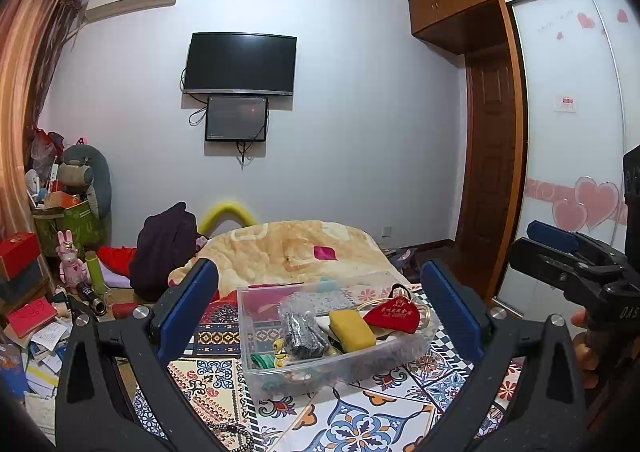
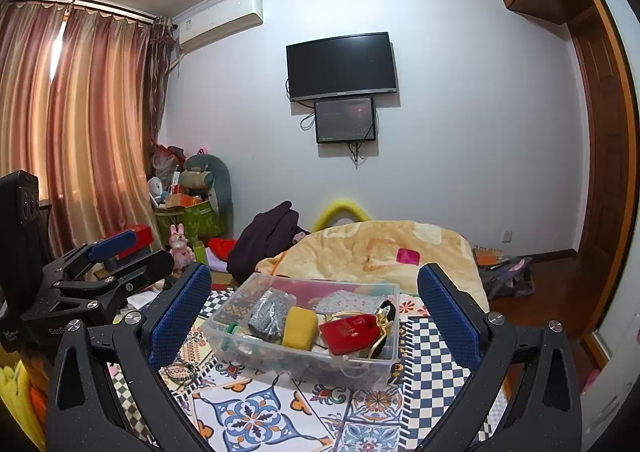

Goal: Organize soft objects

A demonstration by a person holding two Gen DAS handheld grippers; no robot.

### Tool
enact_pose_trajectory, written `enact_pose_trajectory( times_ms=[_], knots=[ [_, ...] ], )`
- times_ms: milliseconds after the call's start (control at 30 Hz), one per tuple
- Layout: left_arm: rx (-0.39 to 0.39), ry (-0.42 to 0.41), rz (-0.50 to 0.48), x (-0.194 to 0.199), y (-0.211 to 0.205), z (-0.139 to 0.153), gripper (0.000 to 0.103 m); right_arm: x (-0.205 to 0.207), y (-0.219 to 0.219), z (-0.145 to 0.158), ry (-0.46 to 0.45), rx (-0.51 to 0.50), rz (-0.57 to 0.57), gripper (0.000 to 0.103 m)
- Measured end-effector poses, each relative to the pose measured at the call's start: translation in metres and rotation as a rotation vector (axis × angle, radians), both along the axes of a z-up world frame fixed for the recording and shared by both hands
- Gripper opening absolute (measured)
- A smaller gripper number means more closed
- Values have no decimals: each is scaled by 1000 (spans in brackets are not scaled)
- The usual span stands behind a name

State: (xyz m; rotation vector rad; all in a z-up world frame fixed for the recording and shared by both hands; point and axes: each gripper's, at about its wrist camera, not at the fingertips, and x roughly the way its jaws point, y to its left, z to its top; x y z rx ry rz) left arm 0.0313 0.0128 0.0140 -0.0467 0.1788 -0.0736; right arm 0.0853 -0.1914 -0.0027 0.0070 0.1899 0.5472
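A clear plastic bin (image 1: pixel 404 358) (image 2: pixel 372 366) stands on the patterned cloth ahead of both grippers. It holds a yellow sponge (image 1: pixel 352 330) (image 2: pixel 299 326), a red pouch with gold cord (image 1: pixel 394 318) (image 2: pixel 350 332), a grey-black bagged bundle (image 1: pixel 302 326) (image 2: pixel 268 312) and small green items (image 1: pixel 262 362). My left gripper (image 1: pixel 320 308) is open and empty, held above and short of the bin. My right gripper (image 2: pixel 314 308) is open and empty, likewise short of the bin. Each gripper shows at the edge of the other's view.
The patterned cloth (image 1: pixel 360 420) (image 2: pixel 256 420) covers the surface. Behind the bin lies a beige blanket (image 1: pixel 288 248) (image 2: pixel 380 248) with a pink square. Dark clothes (image 1: pixel 164 248), boxes, papers and toys crowd the left floor. A wardrobe (image 1: pixel 568 132) stands right.
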Motion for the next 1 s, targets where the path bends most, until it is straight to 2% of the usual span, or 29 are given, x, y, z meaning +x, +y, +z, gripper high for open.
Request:
enact_pose_trajectory(
  times_ms=[1000],
  knots=[
    [10,-3,-11,-2,-1,0,103,-4,3,5,-3,5,10,103]
  ],
)
